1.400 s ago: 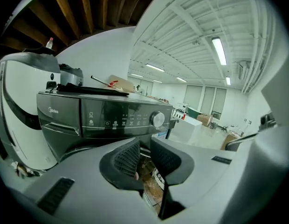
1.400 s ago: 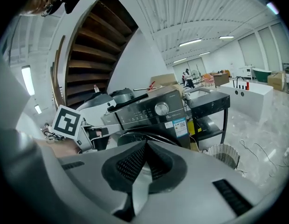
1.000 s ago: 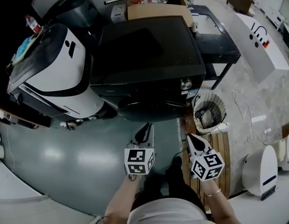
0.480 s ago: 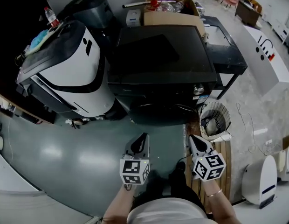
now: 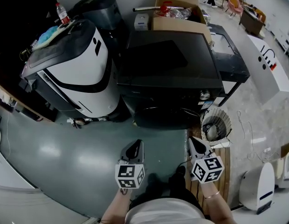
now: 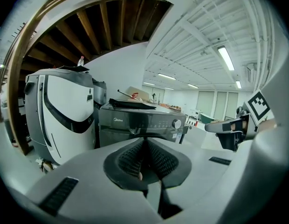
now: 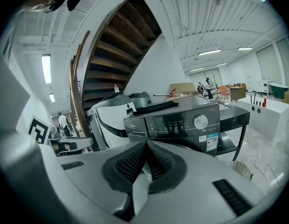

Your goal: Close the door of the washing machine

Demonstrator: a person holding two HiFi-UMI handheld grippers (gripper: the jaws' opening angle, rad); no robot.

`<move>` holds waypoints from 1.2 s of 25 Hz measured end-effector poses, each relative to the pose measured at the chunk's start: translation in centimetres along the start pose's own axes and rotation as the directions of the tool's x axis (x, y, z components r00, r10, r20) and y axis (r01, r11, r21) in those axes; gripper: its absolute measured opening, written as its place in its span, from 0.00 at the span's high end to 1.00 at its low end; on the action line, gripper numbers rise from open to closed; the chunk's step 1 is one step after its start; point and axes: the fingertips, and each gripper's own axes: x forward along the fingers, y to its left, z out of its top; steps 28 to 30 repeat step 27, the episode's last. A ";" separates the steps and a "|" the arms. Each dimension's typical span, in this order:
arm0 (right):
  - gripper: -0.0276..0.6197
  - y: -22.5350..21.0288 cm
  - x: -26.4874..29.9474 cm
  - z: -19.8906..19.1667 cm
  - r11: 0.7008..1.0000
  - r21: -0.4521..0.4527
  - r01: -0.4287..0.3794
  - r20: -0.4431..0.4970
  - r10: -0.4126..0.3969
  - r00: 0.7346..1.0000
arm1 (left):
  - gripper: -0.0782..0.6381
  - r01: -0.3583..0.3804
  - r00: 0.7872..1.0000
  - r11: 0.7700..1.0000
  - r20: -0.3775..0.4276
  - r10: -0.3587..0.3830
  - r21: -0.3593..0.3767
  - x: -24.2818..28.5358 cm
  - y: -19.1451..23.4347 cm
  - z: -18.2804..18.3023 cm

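Now I have drawn the left gripper (image 5: 135,149), its jaws just closing on nothing, and the right gripper (image 5: 195,144), jaws together and empty, back from the washer (image 5: 170,69), whose front door (image 5: 163,118) looks closed, so probably done.

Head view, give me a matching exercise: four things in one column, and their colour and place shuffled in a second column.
Things:
1 washing machine
2 cardboard box
3 bottle
4 round basket

Colour and place:
a red cap, upper left
b brown, top of the picture
c white, on the floor at right
d dark, centre

Pairs: 1-d, 2-b, 3-a, 4-c
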 end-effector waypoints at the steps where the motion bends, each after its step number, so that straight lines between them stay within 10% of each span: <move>1: 0.95 0.1 0.0 0.0 1.000 0.000 0.002 0.002 -0.002 1.000 | 0.84 -0.002 1.000 1.000 -0.002 0.002 -0.003 -0.1 0.2 -0.1; 30: 0.95 -8.5 0.4 0.9 1.000 0.020 0.017 -0.013 -0.017 1.000 | 0.84 0.024 0.998 1.000 -0.055 -0.024 -0.002 8.0 -4.9 -0.1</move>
